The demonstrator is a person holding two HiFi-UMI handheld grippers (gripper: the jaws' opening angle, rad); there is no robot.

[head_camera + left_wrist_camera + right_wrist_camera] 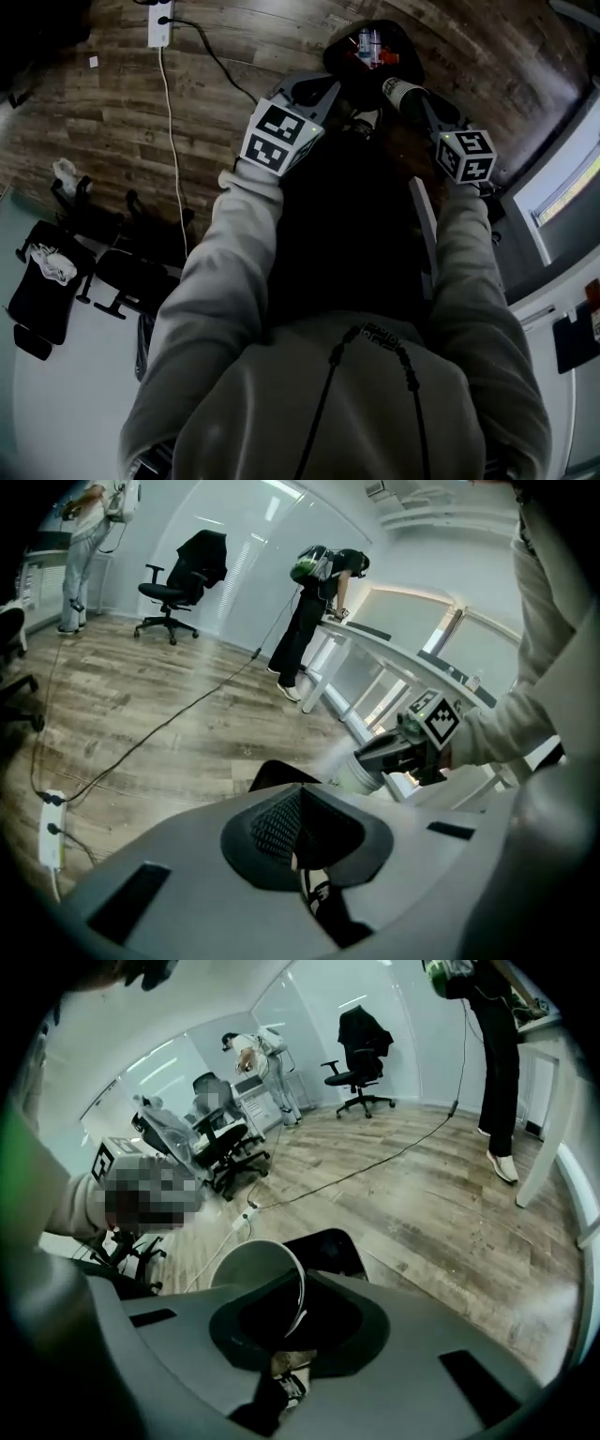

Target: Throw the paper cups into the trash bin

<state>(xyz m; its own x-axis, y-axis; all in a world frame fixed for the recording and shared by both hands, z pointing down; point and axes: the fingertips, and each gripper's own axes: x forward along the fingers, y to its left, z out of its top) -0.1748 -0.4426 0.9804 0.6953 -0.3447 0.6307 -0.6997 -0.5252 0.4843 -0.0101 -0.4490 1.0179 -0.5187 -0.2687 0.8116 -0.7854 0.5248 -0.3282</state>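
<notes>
In the head view a black trash bin (373, 47) stands on the wood floor ahead of me, with a few items inside. My right gripper (413, 97) is shut on the rim of a white paper cup (400, 90), held just short of the bin's near edge. The right gripper view shows that cup (255, 1274) tilted on its side between the jaws of the right gripper (289, 1321), with the bin (330, 1251) behind it. My left gripper (328, 96) hovers beside it. In the left gripper view, the left gripper (298, 832) is shut with nothing in it, and the cup (359, 773) is at the right.
A white power strip (160, 23) and its cable lie on the floor to the left. Dark office chairs (56, 272) stand at the left. A person (314, 621) leans at a white desk (375, 658) behind the bin; another chair (173, 588) stands farther back.
</notes>
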